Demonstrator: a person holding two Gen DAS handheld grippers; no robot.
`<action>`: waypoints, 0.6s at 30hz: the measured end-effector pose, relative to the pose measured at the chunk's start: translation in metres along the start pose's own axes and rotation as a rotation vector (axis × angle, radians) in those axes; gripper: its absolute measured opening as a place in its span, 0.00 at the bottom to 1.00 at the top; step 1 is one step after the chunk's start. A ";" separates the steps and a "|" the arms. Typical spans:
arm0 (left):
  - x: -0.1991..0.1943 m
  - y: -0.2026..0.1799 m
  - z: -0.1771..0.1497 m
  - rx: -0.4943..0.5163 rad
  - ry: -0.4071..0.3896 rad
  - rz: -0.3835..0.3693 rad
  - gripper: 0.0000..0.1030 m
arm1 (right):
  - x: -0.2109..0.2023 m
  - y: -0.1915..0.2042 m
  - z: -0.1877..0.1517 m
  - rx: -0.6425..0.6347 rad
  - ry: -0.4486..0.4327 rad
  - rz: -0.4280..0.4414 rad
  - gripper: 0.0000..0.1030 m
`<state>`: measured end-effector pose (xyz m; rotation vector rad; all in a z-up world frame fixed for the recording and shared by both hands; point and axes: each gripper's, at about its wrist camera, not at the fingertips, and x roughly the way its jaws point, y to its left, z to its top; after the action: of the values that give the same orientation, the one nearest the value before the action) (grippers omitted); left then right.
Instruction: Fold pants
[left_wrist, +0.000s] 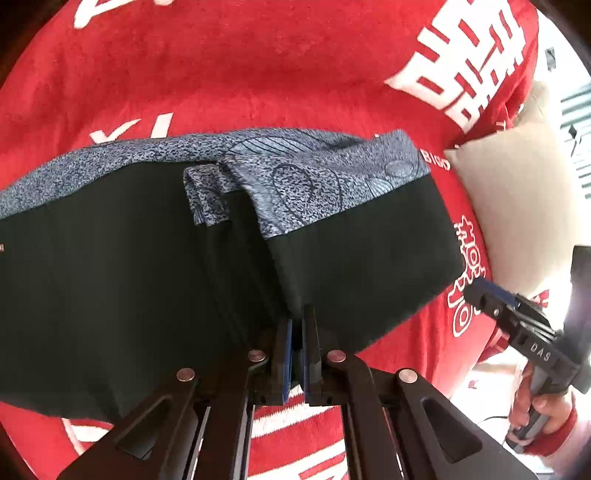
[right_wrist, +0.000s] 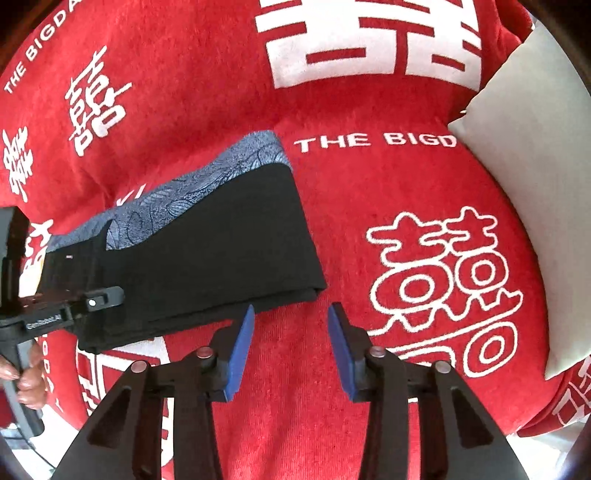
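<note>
I had a red blanket (right_wrist: 221, 92) under everything, plush, printed in white with large double-happiness characters and the words "THE BIGD", cut off by a pillow. The folded pants (right_wrist: 207, 258) lay directly on it, black with a blue-grey patterned band along the far edge, flat except near the middle of the near edge, where the left wrist view showed the cloth drawn up in pleats. 1 pale cushion (right_wrist: 524, 147) rested on the blanket at its right side, well apart from the pants.

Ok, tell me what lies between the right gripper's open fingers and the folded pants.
Only bare red blanket, seen in the right wrist view. The right gripper stands open just short of the pants; its nearer pad almost meets their edge.
</note>
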<state>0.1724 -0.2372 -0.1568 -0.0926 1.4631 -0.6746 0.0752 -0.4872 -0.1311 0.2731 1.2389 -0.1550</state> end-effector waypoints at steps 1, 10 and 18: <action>0.000 0.000 0.001 -0.006 -0.004 0.000 0.05 | 0.000 -0.001 0.000 0.000 -0.005 0.009 0.44; -0.002 -0.005 -0.001 0.014 -0.013 0.029 0.05 | 0.017 -0.028 0.065 0.094 -0.034 0.132 0.44; 0.001 -0.004 -0.003 -0.014 -0.023 0.029 0.05 | 0.086 -0.052 0.127 0.248 0.078 0.385 0.64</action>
<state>0.1687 -0.2396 -0.1561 -0.0897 1.4446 -0.6381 0.2048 -0.5713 -0.1812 0.7313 1.2217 0.0361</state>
